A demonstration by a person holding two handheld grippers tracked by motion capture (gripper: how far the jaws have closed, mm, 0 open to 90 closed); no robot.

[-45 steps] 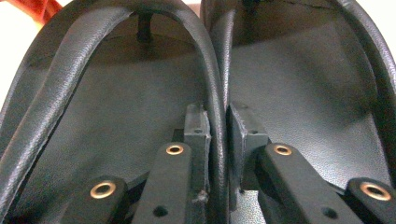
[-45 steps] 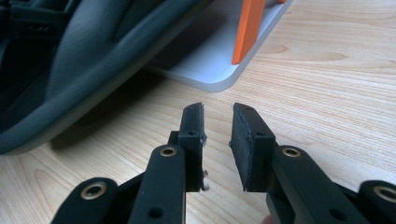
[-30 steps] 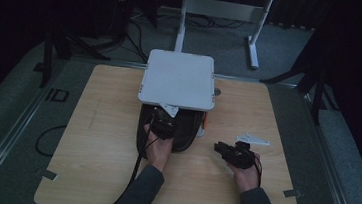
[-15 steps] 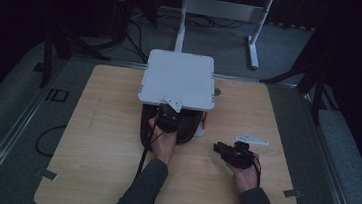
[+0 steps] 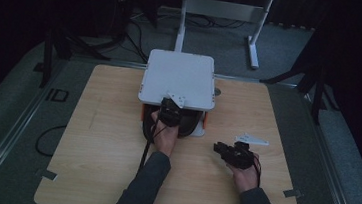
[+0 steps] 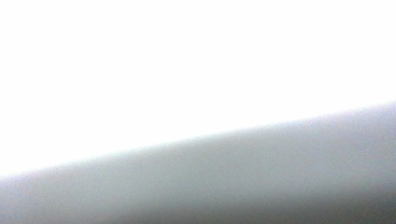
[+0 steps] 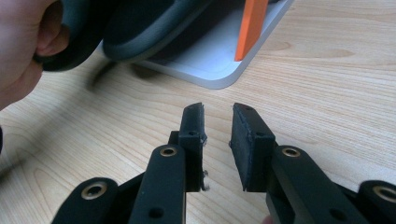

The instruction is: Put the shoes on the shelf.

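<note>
Right gripper [image 5: 220, 148]: rested on the near worktop [image 5: 92, 164], jaws a narrow gap apart, empty, aimed toward the stand.

White flat piece [image 5: 252, 138]: lay on the worktop just beyond the right gripper.

Left gripper [image 5: 169, 112]: pushed in at the front lip of the white box [image 5: 178, 78], over the dark rounded item [image 5: 192, 125] beneath it; jaws read as clenched, contents not discernible.

Handling note: likely best to advance level and slowly, keeping clear of the orange support [image 7: 250, 28].
</note>
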